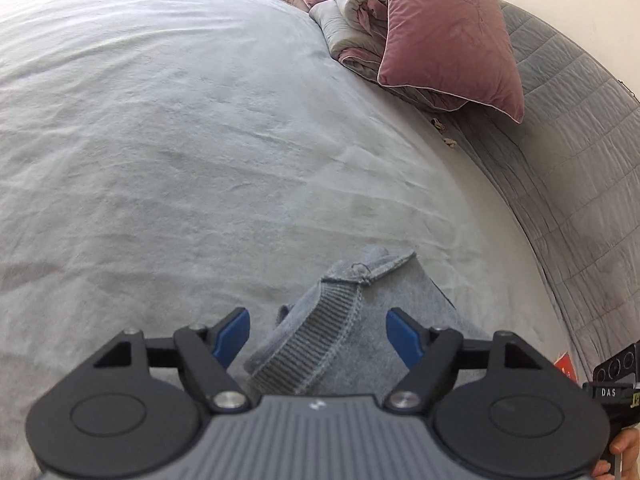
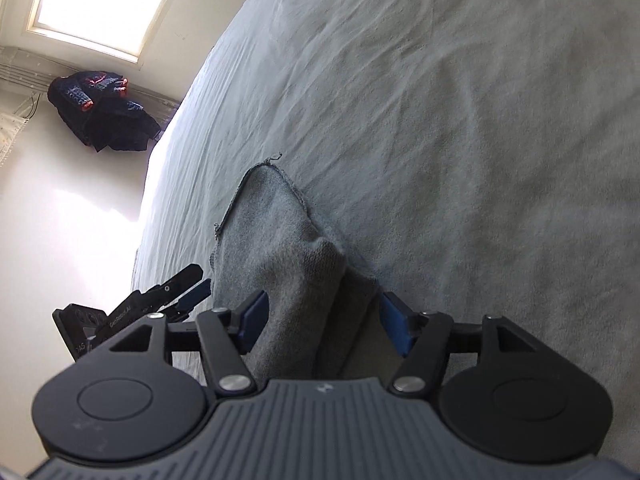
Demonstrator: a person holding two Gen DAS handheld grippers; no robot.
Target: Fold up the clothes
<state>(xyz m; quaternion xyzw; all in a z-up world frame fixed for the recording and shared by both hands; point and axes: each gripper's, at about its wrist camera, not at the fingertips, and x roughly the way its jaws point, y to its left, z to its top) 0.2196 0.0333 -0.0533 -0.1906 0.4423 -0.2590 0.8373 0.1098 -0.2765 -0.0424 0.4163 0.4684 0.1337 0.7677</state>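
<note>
A grey knit garment [image 1: 360,320] with a ribbed band [image 1: 308,344] lies on the pale bed sheet [image 1: 180,140]. My left gripper [image 1: 319,334] hovers just above it, open, its blue pads [image 1: 234,336] apart on either side of the band. In the right wrist view the same garment [image 2: 288,248] rises in a soft ridge between the blue pads [image 2: 394,326] of my right gripper [image 2: 320,322]. That gripper is open too, the cloth loose between its pads. The left gripper [image 2: 188,292] shows there at the left, beside the garment's edge.
A pink pillow [image 1: 448,36] and a rolled quilt [image 1: 356,8] sit at the head of the bed against a grey quilted headboard [image 1: 580,140]. Dark clothes [image 2: 100,112] lie heaped below a window [image 2: 104,4]. The bed's edge [image 2: 160,168] runs along the left.
</note>
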